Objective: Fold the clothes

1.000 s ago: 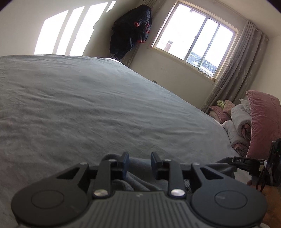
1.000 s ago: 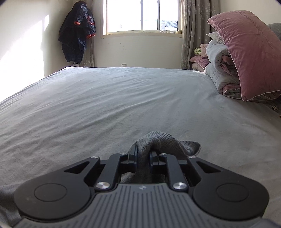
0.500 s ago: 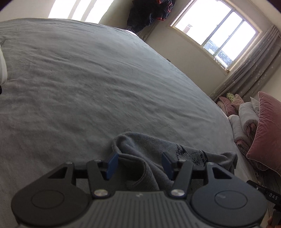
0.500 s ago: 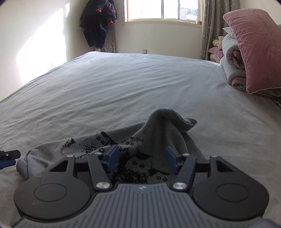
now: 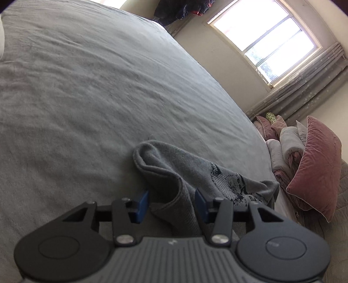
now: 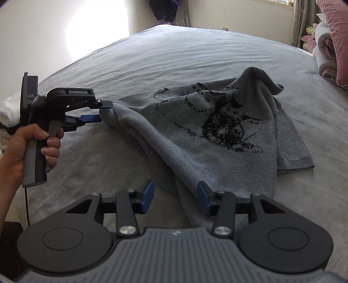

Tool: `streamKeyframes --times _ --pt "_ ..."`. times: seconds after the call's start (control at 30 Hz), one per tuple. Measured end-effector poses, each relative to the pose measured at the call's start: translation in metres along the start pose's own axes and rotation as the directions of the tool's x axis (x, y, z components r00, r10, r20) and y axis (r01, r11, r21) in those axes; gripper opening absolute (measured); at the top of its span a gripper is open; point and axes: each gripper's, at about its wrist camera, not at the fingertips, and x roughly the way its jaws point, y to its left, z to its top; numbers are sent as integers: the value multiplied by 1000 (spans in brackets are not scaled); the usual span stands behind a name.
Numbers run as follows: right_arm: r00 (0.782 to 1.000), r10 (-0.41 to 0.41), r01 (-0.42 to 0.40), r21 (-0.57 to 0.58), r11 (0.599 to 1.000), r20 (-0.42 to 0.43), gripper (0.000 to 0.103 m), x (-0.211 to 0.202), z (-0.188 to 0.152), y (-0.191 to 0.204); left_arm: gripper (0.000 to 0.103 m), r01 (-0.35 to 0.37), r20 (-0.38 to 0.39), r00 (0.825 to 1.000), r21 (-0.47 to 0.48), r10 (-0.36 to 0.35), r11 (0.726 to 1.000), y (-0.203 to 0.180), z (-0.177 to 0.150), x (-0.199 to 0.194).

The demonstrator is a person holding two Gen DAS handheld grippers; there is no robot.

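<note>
A grey knit sweater (image 6: 206, 130) with a dark woven picture lies crumpled on the grey bed sheet (image 6: 174, 54). My right gripper (image 6: 175, 194) is open, its blue pads on either side of the sweater's near hem without clamping it. In the right wrist view a hand holds my left gripper (image 6: 103, 111), open at the sweater's left edge. In the left wrist view a raised fold of the sweater (image 5: 184, 165) runs between the open fingers of the left gripper (image 5: 171, 205).
A pink pillow (image 5: 315, 165) and rolled quilts (image 5: 287, 145) are stacked at the bed's right side. A dark jacket (image 6: 165, 8) hangs by the window (image 5: 265, 37). White cloth (image 6: 8, 108) lies at the left edge.
Both grippers went from shut on the sweater to open and drew back toward the near edge. The sweater dropped and now lies spread on the bed.
</note>
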Motion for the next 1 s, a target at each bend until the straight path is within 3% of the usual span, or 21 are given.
streamKeyframes --times 0.13,0.23,0.3,0.33,0.37,0.4,0.47,0.7,1.0 --pt "999 -1 -1 -46 999 -35 47 0 -22 13 45 42 -12 999 10 -42 999 3 -2 7" --pt "996 -62 57 -81 995 -68 47 13 -33 7 40 64 -40 997 30 -62 998 -1 -6 14" --pt "990 -111 100 -112 989 -90 45 22 -41 1 29 68 -58 996 45 -66 997 -5 -9 18" --pt "987 -127 115 -121 986 -98 40 25 -45 -2 24 71 -65 996 49 -68 996 -7 -9 19" --pt "986 -134 122 -129 984 -96 26 26 -47 -6 15 74 -71 995 52 -71 996 -8 -10 20" --pt "987 -134 122 -132 984 -88 15 25 -46 -9 13 78 -78 994 56 -73 995 -10 -10 21" --pt "990 -127 119 -116 986 -66 5 18 -39 -17 11 82 -63 995 71 -78 994 -15 -8 15" --pt "980 -194 196 -71 978 35 5 2 7 -47 9 125 2 992 95 -125 988 -28 2 -7" --pt "964 -265 265 -26 964 -5 5 69 60 -84 10 62 -33 998 65 -60 996 -18 3 11"
